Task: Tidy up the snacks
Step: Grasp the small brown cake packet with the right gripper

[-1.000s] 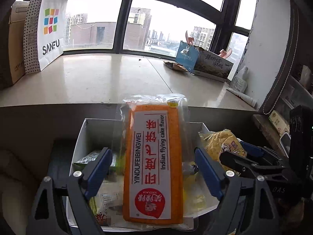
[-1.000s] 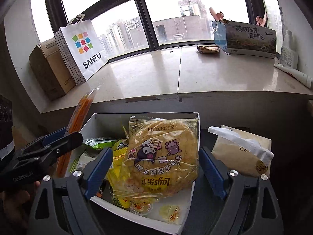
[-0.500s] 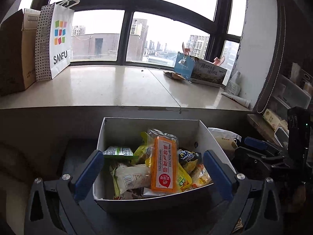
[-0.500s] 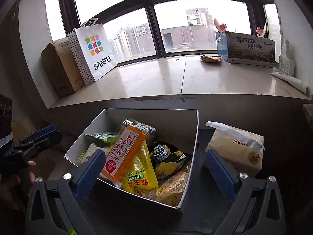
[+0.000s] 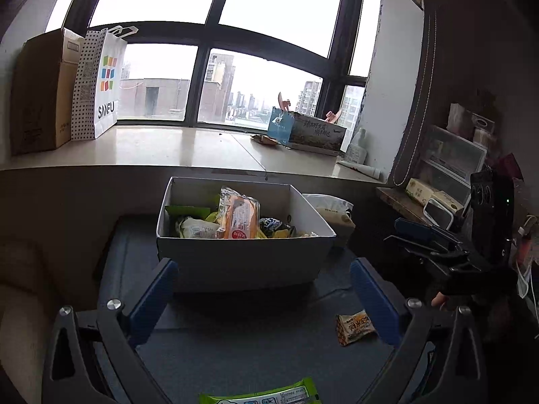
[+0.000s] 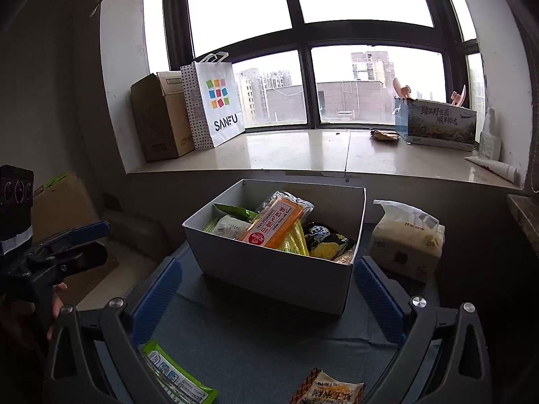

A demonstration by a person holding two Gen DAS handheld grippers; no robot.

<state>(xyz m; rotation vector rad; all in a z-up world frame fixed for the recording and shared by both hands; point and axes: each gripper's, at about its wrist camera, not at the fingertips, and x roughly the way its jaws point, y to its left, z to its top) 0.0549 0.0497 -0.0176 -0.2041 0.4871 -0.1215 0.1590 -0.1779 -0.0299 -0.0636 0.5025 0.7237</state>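
Green-wrapped snack [image 5: 259, 395] and a small tan packet [image 5: 354, 329] lie loose on the cloth, nearest both grippers [image 5: 262, 298] [image 6: 266, 298] — each now spread wide, empty, pulled back. Beyond, the orange cake pack [image 5: 240, 215] they released rests in the white box [image 5: 242, 256] — two left to gather.

Left wrist view low over the dark mat, facing the window, white snack box [image 5: 246, 262] near ahead, right wrist view from further right, angled at the same box [image 6: 269, 269], windowsill and SANFU bag [image 6: 219, 107] shared.
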